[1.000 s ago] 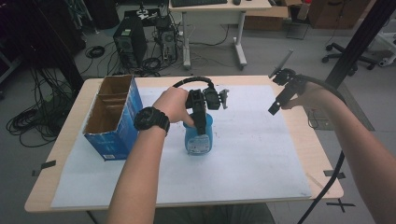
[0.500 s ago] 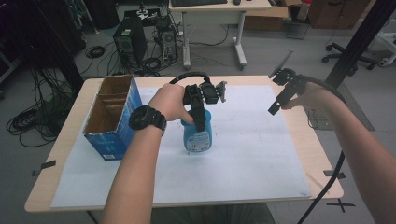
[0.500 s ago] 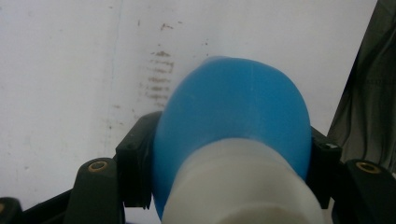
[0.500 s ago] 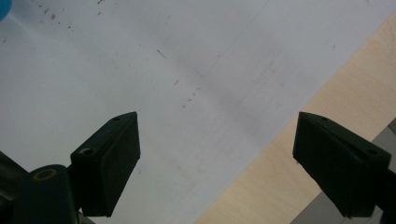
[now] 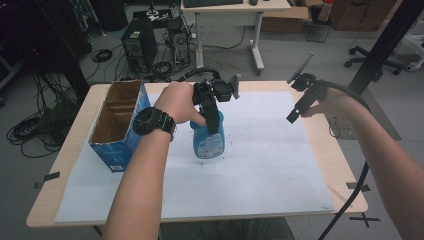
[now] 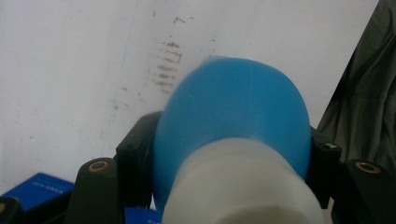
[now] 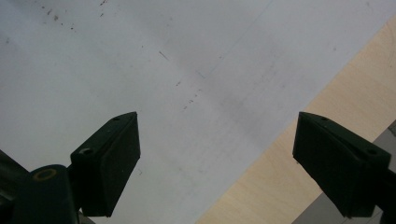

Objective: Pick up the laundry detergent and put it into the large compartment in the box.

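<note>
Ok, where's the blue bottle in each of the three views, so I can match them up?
High view: the bottle is at table centre, clamped near its top by the left claw.
Left gripper view: it sits at centre and bottom, blue body and white neck between the jaws.
Right gripper view: not in it.
Shared landmark: the white sheet under the bottle, with the same sheet behind the open right claw.
</note>
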### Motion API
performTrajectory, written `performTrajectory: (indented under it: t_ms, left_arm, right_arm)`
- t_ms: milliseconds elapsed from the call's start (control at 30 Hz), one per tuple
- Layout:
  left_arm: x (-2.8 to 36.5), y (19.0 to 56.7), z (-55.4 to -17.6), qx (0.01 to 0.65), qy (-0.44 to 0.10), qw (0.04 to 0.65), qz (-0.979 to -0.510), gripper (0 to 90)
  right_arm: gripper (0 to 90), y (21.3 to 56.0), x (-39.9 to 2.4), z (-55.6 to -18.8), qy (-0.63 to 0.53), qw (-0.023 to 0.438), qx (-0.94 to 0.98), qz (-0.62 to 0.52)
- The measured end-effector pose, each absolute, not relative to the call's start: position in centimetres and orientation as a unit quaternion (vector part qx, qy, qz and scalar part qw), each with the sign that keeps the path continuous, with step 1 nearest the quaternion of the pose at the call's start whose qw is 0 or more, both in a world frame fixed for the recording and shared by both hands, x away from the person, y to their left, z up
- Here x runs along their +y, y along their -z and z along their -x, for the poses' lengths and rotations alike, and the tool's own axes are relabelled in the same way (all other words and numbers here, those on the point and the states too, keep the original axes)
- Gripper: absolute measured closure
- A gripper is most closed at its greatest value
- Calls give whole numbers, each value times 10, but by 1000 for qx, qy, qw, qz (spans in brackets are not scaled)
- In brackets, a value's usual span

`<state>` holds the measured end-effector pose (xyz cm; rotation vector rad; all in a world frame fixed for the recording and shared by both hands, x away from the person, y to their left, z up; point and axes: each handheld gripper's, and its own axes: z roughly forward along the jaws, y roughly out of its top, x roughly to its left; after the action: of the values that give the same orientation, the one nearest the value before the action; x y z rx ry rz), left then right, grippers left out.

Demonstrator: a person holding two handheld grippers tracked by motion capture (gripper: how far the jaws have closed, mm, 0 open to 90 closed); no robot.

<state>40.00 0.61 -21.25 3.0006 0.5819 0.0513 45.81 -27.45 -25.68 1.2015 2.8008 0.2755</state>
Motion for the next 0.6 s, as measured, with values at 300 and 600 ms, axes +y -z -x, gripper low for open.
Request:
performTrajectory:
  t_ms: [300, 600]
  left_arm:
    - [13, 200, -402, 234, -25, 31, -971, 362]
    - [31, 180, -406, 310, -46, 39, -949, 362]
  right_arm:
    - [147, 257, -275, -458, -92, 41, 914, -394]
    - [147, 259, -272, -459, -93, 37, 914, -393]
